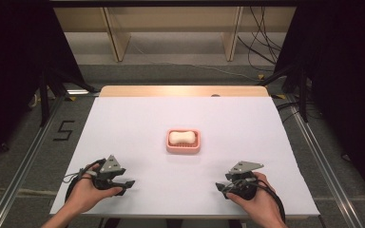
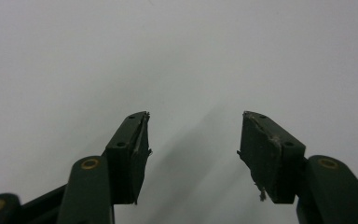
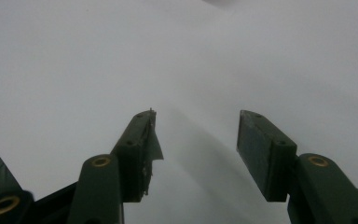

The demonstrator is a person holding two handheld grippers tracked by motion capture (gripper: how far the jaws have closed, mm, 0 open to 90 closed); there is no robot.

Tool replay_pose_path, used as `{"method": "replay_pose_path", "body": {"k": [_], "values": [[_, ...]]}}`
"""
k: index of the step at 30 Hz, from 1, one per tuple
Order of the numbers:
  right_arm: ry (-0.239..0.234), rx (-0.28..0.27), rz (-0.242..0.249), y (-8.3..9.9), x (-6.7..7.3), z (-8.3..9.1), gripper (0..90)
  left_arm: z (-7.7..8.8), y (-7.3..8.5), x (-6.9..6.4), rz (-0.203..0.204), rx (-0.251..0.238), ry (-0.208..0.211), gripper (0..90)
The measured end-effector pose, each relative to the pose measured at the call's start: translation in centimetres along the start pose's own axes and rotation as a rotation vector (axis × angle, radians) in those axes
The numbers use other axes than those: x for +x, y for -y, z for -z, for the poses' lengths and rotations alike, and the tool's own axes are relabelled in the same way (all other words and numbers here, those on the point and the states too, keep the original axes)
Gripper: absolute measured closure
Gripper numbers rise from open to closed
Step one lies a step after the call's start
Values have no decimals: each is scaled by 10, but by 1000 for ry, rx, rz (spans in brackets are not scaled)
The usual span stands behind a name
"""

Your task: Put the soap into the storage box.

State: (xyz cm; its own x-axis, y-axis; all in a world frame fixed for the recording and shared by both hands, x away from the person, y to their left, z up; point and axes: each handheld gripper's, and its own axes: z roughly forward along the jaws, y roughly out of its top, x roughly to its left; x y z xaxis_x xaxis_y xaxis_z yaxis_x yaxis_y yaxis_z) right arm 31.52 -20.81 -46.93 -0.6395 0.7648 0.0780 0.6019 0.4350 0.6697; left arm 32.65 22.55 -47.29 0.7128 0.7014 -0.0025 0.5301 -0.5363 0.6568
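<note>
Left hand (image 1: 86, 192) sits at about 8 o'clock on the white table (image 1: 138, 114), near the front edge. It holds my left gripper (image 1: 129, 183), which points toward 3 o'clock, with the grey plate on top tilted. In the left gripper view the jaws stand spread with a clear gap; the pads (image 2: 139, 154) touch nothing, and bare white surface lies between and ahead of them. The inner pad faces look frayed at the edges.

Centre of table: pink soap dish (image 1: 184, 142), rectangular with rounded corners, lying flat. A pale bar of soap (image 1: 180, 137) lies inside it, long side running 9 to 3 o'clock. Dish and soap are well apart from both grippers, at roughly 1 o'clock from the left one and 11 o'clock from the right one.

Right hand (image 1: 256, 202) sits at about 4 o'clock on the table, near the front edge. My right gripper (image 1: 220, 187) points toward 9 o'clock, facing the left one. In the right gripper view the jaws are spread, nothing between the pads (image 3: 256, 149), only white surface ahead.
</note>
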Motion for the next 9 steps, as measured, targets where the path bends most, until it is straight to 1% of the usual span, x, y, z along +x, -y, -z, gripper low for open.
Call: {"method": "replay_pose_path", "body": {"k": [2, 3, 4, 5, 6, 7, 8, 9], "values": [[-1, 12, 4, -1, 1, 1, 477, 3, 4, 0, 4, -6, -16, 424], [0, 24, 16, -1, 0, 2, 476, 4, 5, 0, 5, -6, -21, 424], [-3, 27, 9, -2, 1, 2, 476, 5, 6, -1, 12, -18, -27, 424], [-5, 29, 9, -2, 1, 2, 476, 7, 6, -2, 17, -27, -24, 424], [-5, 28, 9, -2, 1, 2, 475, 9, 5, -1, -12, -22, -28, 424], [-5, 28, 9, -2, 1, 2, 475, 9, 5, -1, -12, -22, -28, 423], [-6, 28, 9, -1, 1, 2, 475, 8, 4, -2, 1, -33, -31, 423], [-6, 29, 16, -1, 1, 2, 475, 9, 3, -1, -6, -31, -33, 423]]}}
